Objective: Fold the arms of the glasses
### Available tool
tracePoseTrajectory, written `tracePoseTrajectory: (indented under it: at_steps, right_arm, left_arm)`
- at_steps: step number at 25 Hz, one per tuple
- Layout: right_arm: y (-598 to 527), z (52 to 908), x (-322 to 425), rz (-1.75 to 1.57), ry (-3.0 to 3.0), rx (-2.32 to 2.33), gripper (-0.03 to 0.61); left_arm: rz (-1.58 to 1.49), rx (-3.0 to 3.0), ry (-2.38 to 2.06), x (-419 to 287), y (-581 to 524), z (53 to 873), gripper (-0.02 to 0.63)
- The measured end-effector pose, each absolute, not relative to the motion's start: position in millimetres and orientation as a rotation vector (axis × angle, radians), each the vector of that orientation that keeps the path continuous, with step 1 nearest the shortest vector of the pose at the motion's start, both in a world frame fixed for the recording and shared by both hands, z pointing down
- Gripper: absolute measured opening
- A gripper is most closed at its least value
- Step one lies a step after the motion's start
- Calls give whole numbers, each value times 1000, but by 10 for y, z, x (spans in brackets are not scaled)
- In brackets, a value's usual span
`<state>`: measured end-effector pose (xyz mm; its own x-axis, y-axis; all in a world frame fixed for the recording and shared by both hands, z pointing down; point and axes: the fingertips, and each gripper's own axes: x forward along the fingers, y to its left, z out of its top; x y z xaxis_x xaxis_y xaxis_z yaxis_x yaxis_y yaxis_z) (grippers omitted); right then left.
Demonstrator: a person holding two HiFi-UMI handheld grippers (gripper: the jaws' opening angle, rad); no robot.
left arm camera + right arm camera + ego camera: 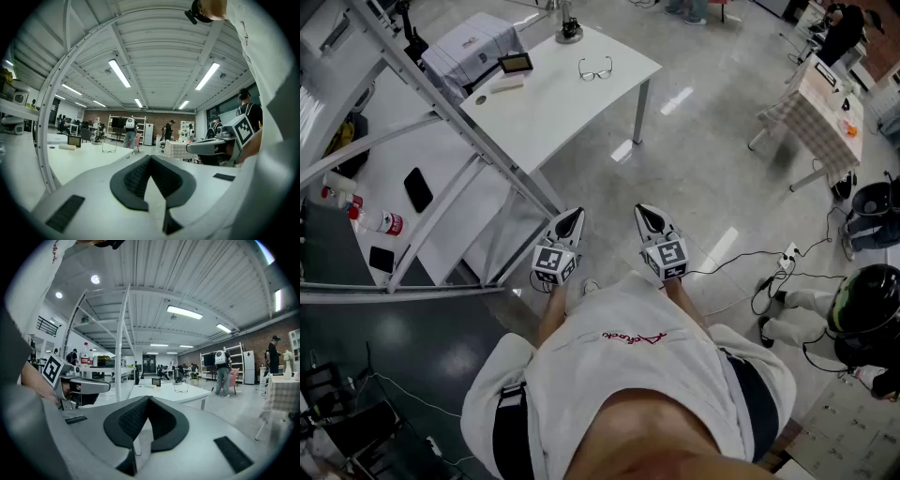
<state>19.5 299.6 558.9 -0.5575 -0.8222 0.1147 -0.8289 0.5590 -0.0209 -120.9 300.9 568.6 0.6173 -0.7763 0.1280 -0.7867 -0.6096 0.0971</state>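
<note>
**Both grippers closed and empty, well short of the glasses**

The left gripper (pixel 570 218) and the right gripper (pixel 646 215) are held side by side, apart, close in front of the person's body and roughly level. Each gripper view shows its dark pads pressed together at the tips with nothing between them. The glasses (pixel 595 69) rest on the white table (pixel 562 112), ahead of both grippers, well apart from them and untouched. The position of the arms of the glasses cannot be made out. A small screen (pixel 516 63) and a white block (pixel 506 84) lie left of the glasses, equally far ahead.
</note>
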Motion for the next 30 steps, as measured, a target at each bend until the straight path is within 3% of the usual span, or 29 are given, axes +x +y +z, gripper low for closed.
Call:
tracePoseTrajectory:
  at_steps: [30]
  right_arm:
    - [2890,5789,916,143,-2733,1347,14]
  left_arm:
    - [137,2664,-1357,-394,2965,5811,21]
